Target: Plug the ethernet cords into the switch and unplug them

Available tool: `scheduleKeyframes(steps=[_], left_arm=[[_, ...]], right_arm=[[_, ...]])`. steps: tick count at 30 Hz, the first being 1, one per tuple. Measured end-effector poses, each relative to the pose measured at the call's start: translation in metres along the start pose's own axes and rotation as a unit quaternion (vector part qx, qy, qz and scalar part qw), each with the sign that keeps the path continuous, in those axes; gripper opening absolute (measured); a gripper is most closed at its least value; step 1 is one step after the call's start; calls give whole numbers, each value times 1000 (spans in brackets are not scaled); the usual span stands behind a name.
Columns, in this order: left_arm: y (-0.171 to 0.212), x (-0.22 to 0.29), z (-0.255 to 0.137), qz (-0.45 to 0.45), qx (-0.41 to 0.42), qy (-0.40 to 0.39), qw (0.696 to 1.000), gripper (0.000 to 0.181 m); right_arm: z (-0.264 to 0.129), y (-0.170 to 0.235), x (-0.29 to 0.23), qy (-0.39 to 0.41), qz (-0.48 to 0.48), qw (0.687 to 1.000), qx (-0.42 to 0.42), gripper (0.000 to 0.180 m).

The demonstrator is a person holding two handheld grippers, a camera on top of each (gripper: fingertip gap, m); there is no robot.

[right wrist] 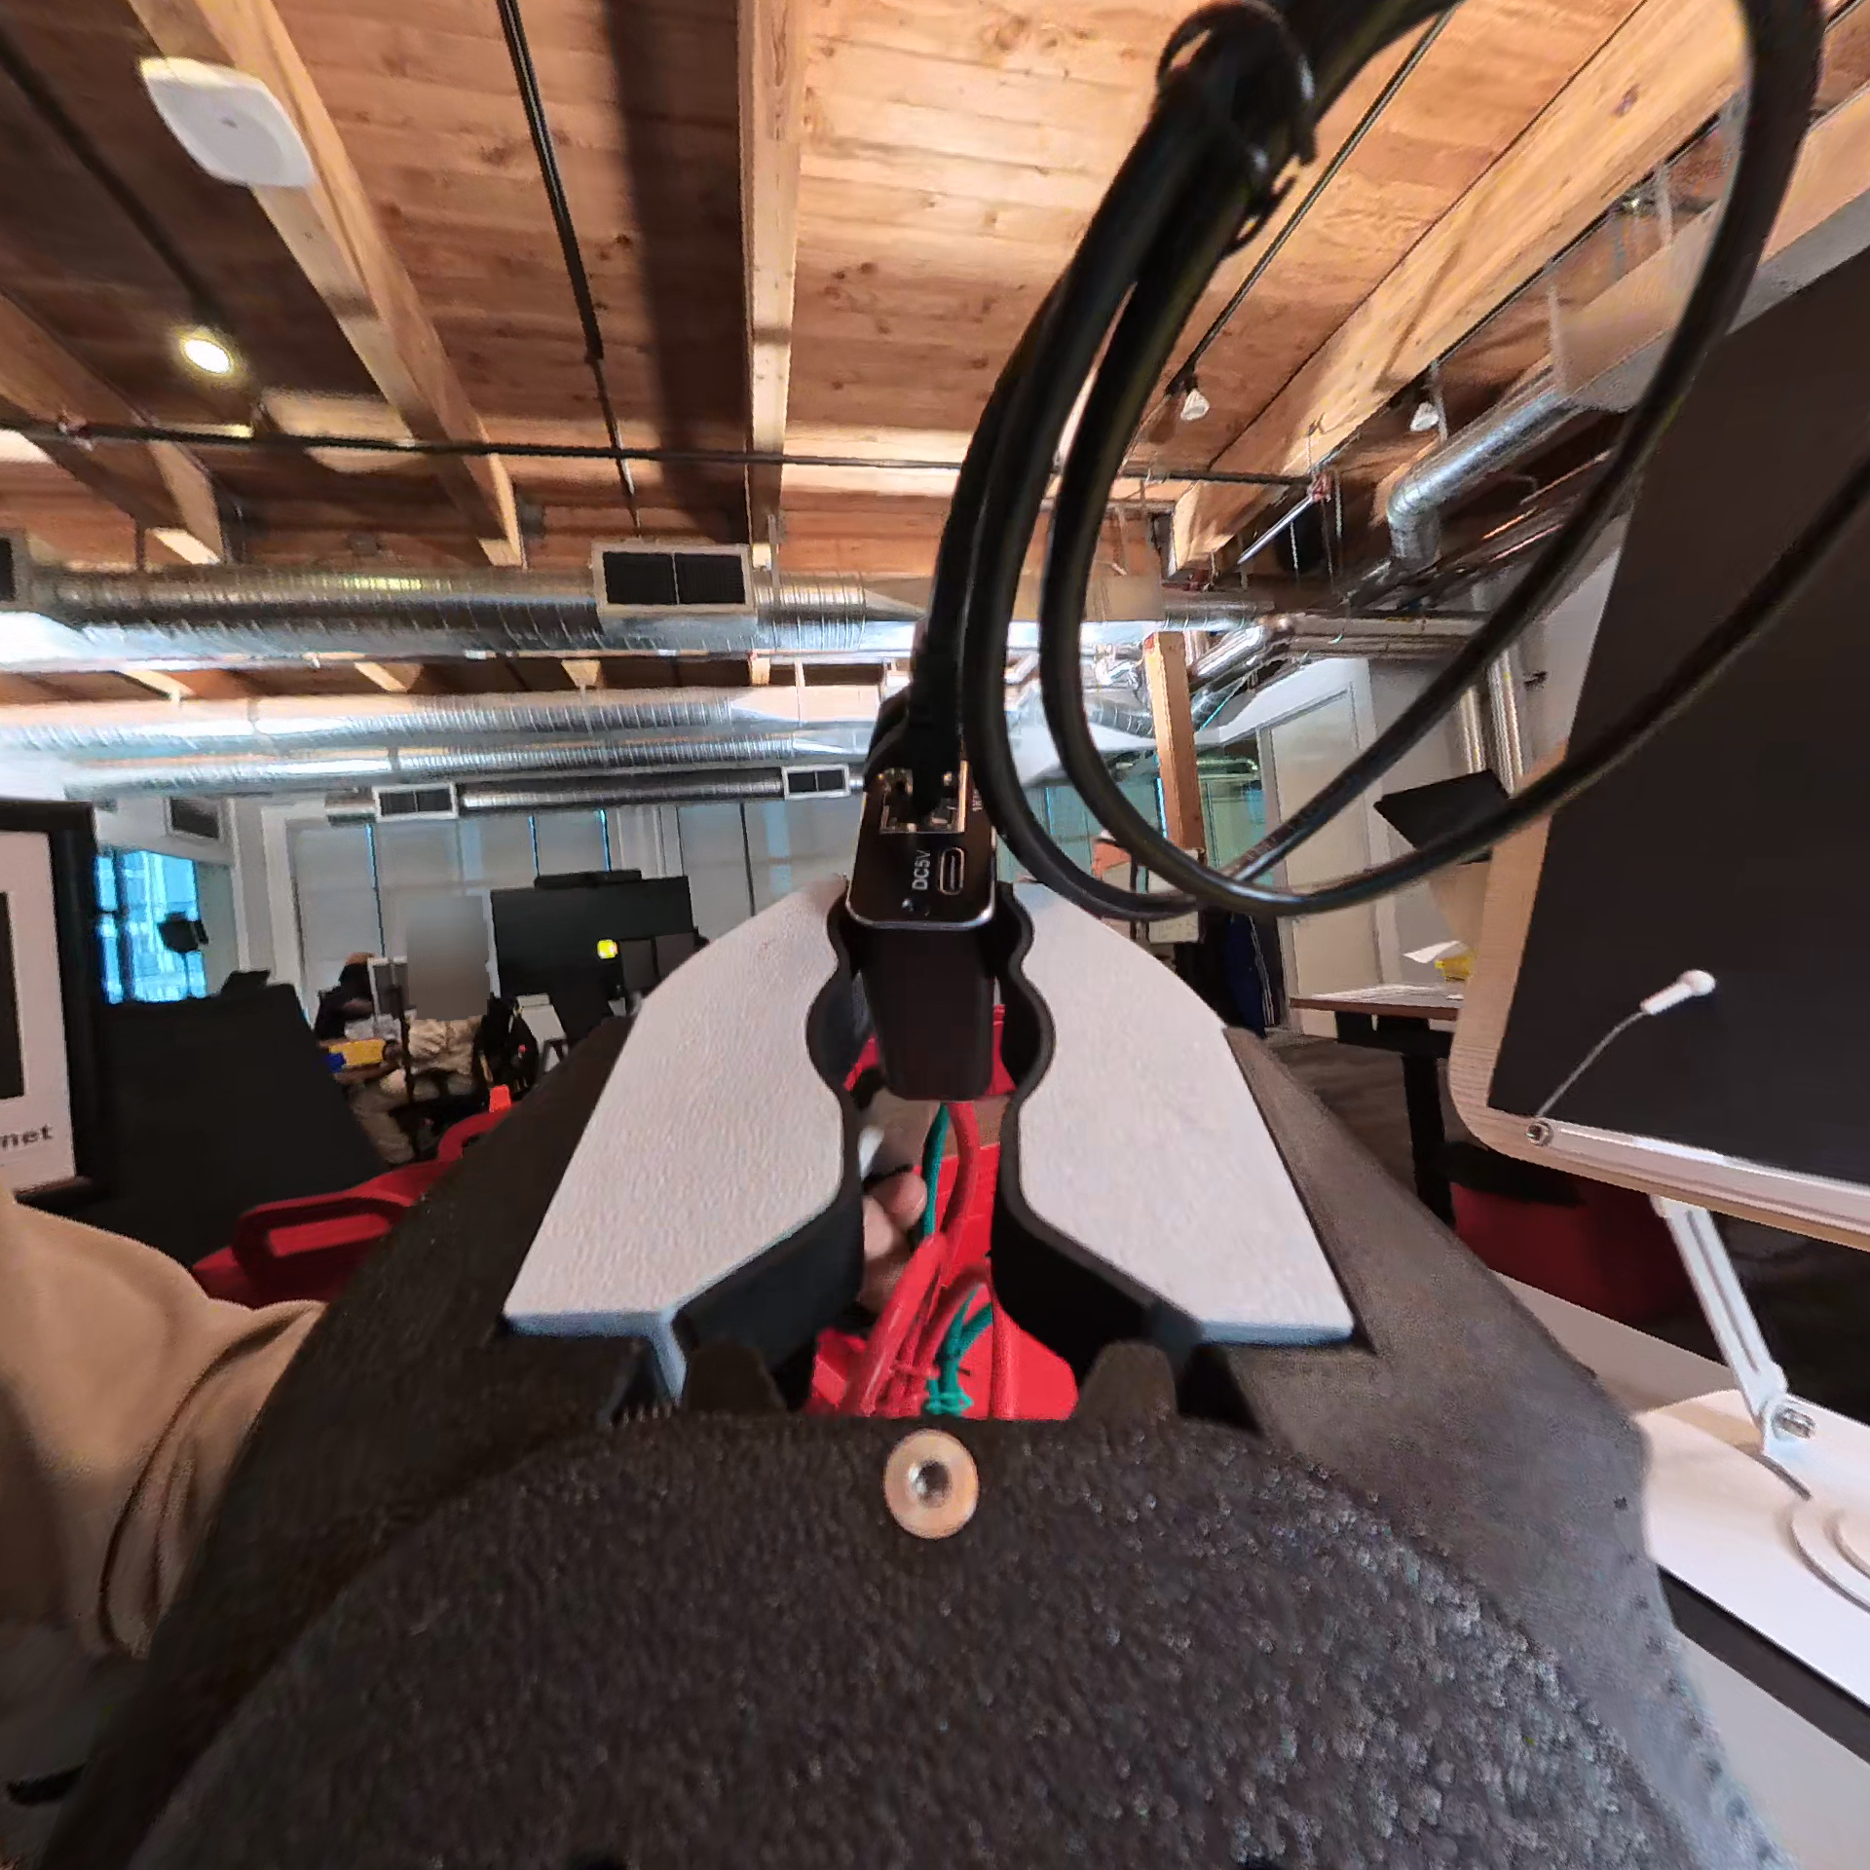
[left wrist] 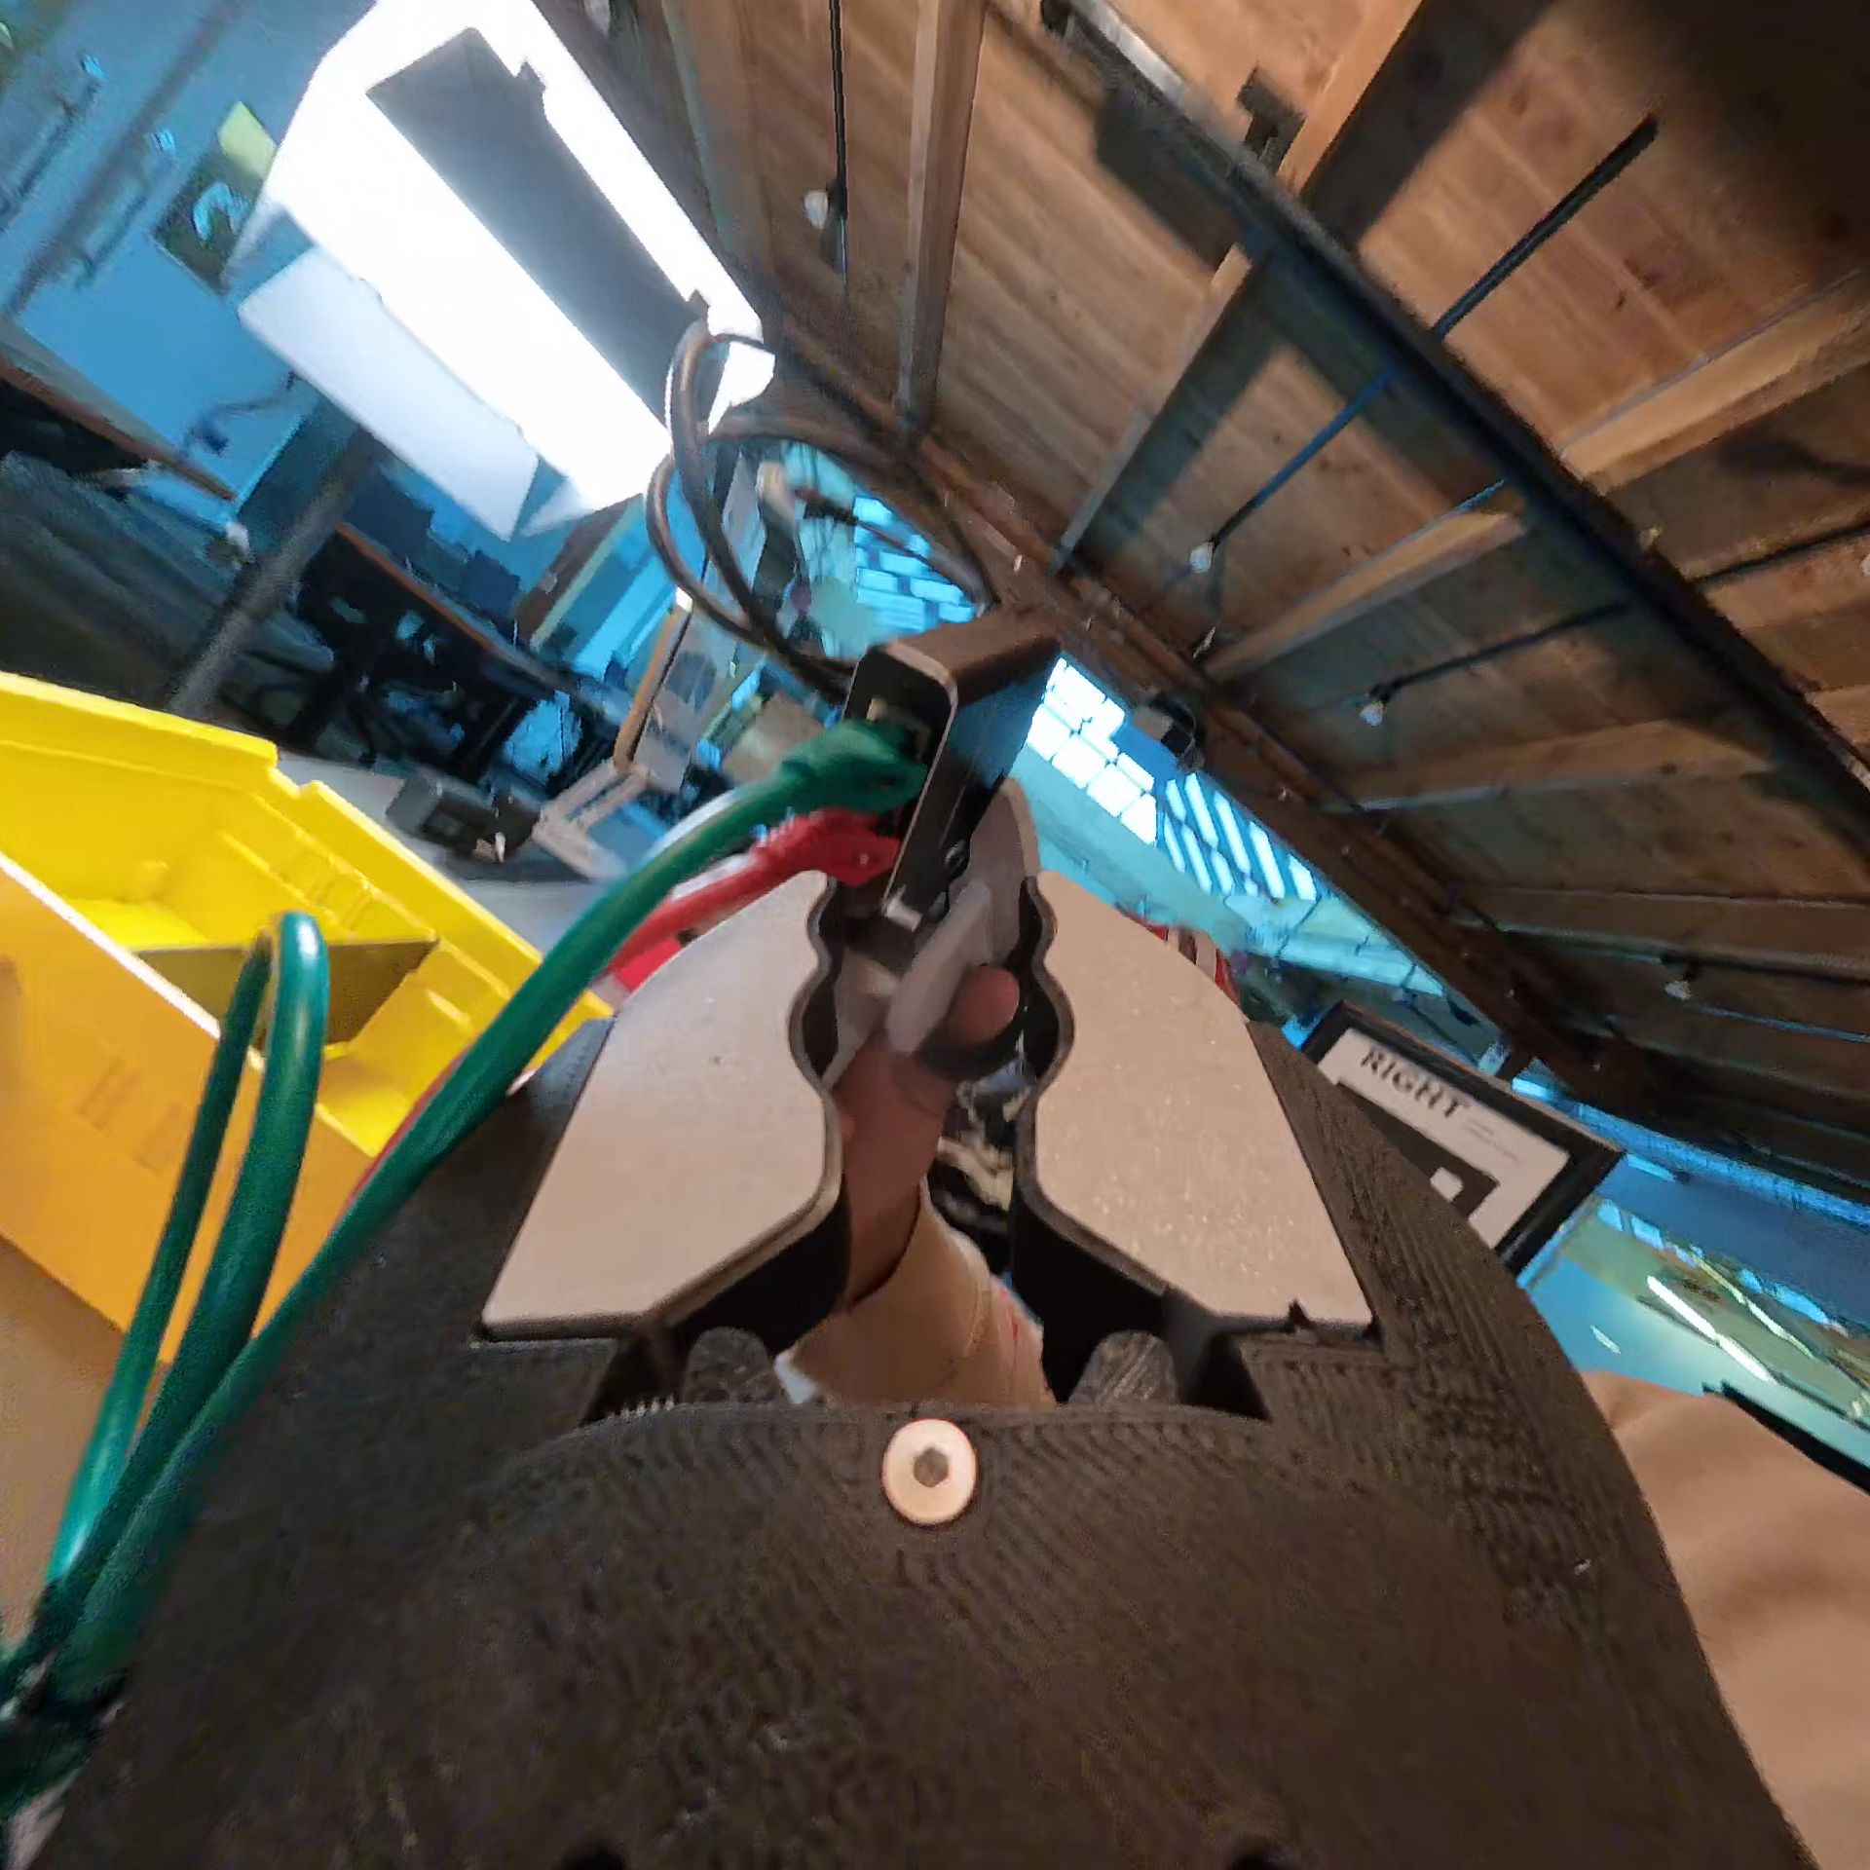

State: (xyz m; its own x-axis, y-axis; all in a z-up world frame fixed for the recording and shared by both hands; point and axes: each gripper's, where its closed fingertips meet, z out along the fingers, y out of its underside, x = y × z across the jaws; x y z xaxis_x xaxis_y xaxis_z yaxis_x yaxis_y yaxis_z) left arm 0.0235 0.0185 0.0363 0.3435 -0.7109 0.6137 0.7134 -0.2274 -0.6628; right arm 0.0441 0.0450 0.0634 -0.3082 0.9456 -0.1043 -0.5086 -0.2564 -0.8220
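Switch (right wrist: 926, 971) apparently between right tool (right wrist: 926, 997) tips

The switch (right wrist: 926, 997) is dark metallic grey; a green cord (left wrist: 567, 941), a red cord (left wrist: 799, 860) and a glossy black cord (right wrist: 1012, 567) meet it (grippers: black shells, pale grey pads (right wrist: 698, 1123)). Bin (left wrist: 152, 880) bright yellow.

Left wrist view tilted, angled upward at ceiling, right wrist view level-rolled, also upward, both close on shared switch (left wrist: 951, 749) (right wrist: 926, 941).
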Motion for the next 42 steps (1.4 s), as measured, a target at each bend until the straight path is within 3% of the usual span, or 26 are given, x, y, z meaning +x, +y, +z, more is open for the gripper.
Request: scheduleKeyframes(steps=[3,8,11,14,20,27,30,32,35,42], left_arm=[[-16,-3,-7,25,44,-25,998,36],[29,3,10,0,-79,-10,997,34],[49,-4,16,8,-116,-41,992,35],[47,-16,15,1,-89,-76,993,37],[5,-3,4,-32,28,-16,999,41],[-35,29,-11,141,100,2,985,46],[-35,32,-12,254,67,-23,965,40],[-22,22,-7,307,-4,-47,950,35],[-8,20,-5,314,-69,-38,946,37],[-7,7,-3,269,-78,-76,957,33]], right_arm=[[-1,1,7,17,26,999,30,24],[-1,4,14,42,31,998,30,24],[0,-2,7,29,21,999,28,24],[6,-1,-8,8,-19,1000,10,24],[12,3,-26,-32,-31,999,7,26],[18,32,-24,-38,30,998,-38,24],[22,41,-31,-56,62,996,-35,24],[24,47,-34,-63,68,995,-41,24],[21,45,-36,-84,86,992,-42,23],[20,57,-30,-75,66,989,-110,25]])
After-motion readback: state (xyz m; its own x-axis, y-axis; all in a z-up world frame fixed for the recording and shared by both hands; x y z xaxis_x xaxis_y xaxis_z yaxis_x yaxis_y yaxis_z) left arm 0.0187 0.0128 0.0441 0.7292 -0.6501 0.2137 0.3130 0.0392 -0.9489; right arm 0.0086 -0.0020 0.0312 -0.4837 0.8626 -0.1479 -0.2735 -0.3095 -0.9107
